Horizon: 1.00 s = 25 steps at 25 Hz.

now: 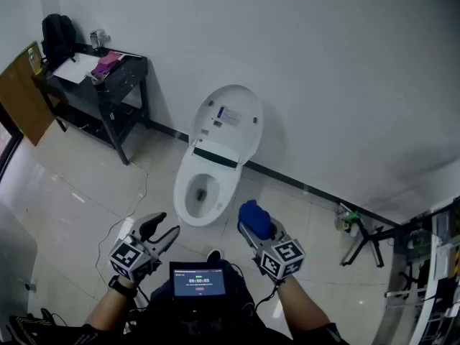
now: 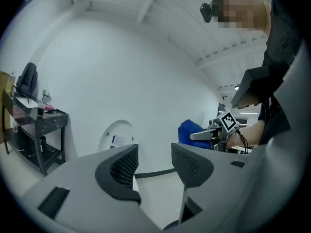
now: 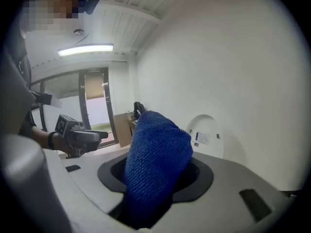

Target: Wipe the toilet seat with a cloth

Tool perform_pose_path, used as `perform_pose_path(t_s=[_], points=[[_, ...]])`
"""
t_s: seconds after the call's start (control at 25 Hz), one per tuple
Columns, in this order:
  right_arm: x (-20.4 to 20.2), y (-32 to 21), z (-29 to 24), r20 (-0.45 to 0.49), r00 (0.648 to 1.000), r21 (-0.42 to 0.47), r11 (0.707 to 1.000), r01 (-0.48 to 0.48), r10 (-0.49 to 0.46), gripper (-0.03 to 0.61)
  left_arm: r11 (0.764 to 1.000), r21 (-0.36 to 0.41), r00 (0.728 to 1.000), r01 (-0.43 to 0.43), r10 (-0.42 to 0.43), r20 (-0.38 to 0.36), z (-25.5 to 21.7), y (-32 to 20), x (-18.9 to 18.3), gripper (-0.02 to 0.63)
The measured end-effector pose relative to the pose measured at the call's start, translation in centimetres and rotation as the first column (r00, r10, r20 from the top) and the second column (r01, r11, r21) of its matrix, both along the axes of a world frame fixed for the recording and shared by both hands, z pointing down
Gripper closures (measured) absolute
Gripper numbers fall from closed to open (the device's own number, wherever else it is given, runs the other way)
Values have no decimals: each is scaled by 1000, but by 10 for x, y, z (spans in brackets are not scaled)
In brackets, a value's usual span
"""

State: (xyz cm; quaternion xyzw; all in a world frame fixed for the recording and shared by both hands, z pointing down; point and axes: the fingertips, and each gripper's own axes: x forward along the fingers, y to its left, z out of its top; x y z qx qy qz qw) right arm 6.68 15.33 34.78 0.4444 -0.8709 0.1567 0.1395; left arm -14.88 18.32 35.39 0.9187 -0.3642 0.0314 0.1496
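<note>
Head view: my right gripper (image 1: 252, 228) holds the blue cloth (image 1: 253, 213) in the air near the toilet seat (image 1: 184, 190), with the lid (image 1: 228, 121) up against the wall. Left gripper view: the left gripper (image 2: 154, 153) has its jaws spread, nothing between them. Right gripper view: jaws clamped tight on the cloth.

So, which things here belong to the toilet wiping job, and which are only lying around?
For the job: blue cloth, held in the right hand-held gripper; toilet with raised lid; left hand-held gripper, open and empty.
Lying about: black table, backpack, papers, brown board.
</note>
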Motion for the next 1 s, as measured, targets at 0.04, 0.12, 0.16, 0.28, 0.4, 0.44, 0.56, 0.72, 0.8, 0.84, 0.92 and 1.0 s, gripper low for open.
perform_pose_path(t_s=[0.04,0.12,0.16,0.28,0.4,0.44,0.56,0.72,0.8,0.84,0.92,1.0], points=[[2,-11,8,-7,1000,-11,1000,4,-4,361,1000,-15,1000,6,-6,0,2,-7,3,391],[5,-34,26,-22,1000,-31,999,14,-15,360,999,-42,1000,14,-14,3,8,-24,9,390],[6,-48,36,-30,999,-42,999,21,-23,360,999,-51,1000,12,-11,11,17,-34,11,383],[12,-91,74,-76,995,-74,996,57,-63,360,997,-83,999,2,1,37,50,-64,17,382],[18,-144,119,-151,980,-105,988,112,-127,360,992,-129,998,13,-6,57,73,-100,29,381],[20,-164,136,-174,973,-116,984,135,-154,360,989,-143,998,23,-14,59,78,-115,33,382],[19,-224,191,-252,935,-148,965,215,-247,360,975,-211,997,71,-68,22,94,-163,49,381],[17,-288,290,-370,853,-234,925,298,-368,360,954,-279,994,105,-109,0,141,-220,65,382],[20,-315,343,-397,818,-288,903,320,-416,360,944,-311,994,112,-107,35,165,-246,77,381],[20,-328,368,-410,798,-312,890,333,-443,360,938,-326,993,114,-102,54,179,-259,81,381],[21,-346,413,-437,742,-358,855,375,-508,360,927,-356,993,119,-100,69,205,-279,89,380],[20,-354,455,-472,664,-397,812,427,-580,360,913,-389,992,124,-101,79,228,-292,95,382]])
